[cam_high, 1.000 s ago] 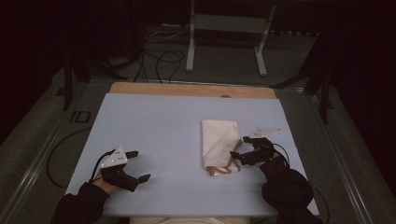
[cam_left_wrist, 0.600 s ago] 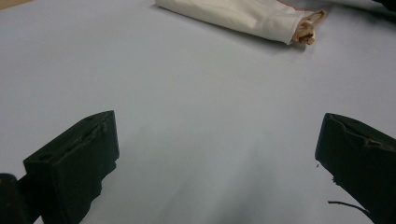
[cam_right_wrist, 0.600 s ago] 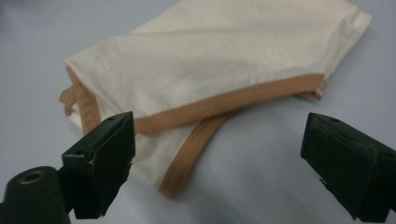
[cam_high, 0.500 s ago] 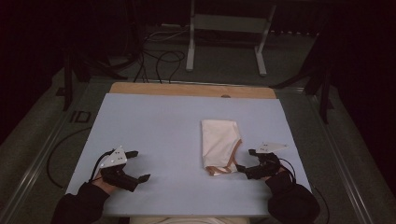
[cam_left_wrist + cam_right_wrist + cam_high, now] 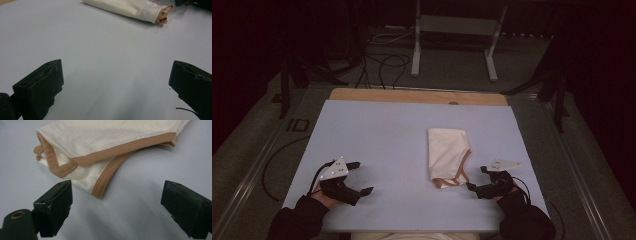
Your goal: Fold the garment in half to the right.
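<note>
My right gripper [image 5: 478,178] sat jaws apart just beside the folded cream garment [image 5: 446,152], right of centre on the table [image 5: 377,135]. My left gripper [image 5: 358,177] rested wide open, well apart. I read no labels.

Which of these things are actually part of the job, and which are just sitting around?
In the job:
folded cream garment
right gripper, open beside it
left gripper, open

Lying about:
cables on the floor
metal stand

right gripper [image 5: 116,203] jaws wide apart | cream garment [image 5: 100,142], tan trim, just ahead | light table [image 5: 140,220]
</note>
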Demonstrator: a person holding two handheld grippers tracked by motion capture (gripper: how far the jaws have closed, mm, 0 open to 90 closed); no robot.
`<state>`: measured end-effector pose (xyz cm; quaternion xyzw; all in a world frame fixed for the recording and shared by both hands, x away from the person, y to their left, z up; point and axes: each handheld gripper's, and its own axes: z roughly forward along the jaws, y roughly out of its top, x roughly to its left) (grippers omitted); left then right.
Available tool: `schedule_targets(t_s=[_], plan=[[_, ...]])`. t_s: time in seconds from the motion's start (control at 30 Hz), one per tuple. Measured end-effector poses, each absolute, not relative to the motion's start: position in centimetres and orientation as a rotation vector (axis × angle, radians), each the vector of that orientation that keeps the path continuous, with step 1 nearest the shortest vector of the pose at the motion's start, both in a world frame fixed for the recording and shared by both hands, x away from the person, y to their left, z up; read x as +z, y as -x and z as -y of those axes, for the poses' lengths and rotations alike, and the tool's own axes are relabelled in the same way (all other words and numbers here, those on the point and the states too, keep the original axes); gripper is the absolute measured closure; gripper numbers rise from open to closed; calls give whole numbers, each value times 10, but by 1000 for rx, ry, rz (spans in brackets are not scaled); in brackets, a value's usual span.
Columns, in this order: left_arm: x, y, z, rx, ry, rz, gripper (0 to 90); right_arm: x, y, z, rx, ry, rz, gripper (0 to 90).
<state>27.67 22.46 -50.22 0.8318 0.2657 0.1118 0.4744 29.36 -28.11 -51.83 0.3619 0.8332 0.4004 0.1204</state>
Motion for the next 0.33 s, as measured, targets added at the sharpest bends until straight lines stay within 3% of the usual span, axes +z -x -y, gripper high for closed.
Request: schedule_targets(t_s=[0.33], plan=[[-502, -277, -225, 272, -2030, -653, 5, -519, -294, 279, 1160, -1043, -2450, 101]])
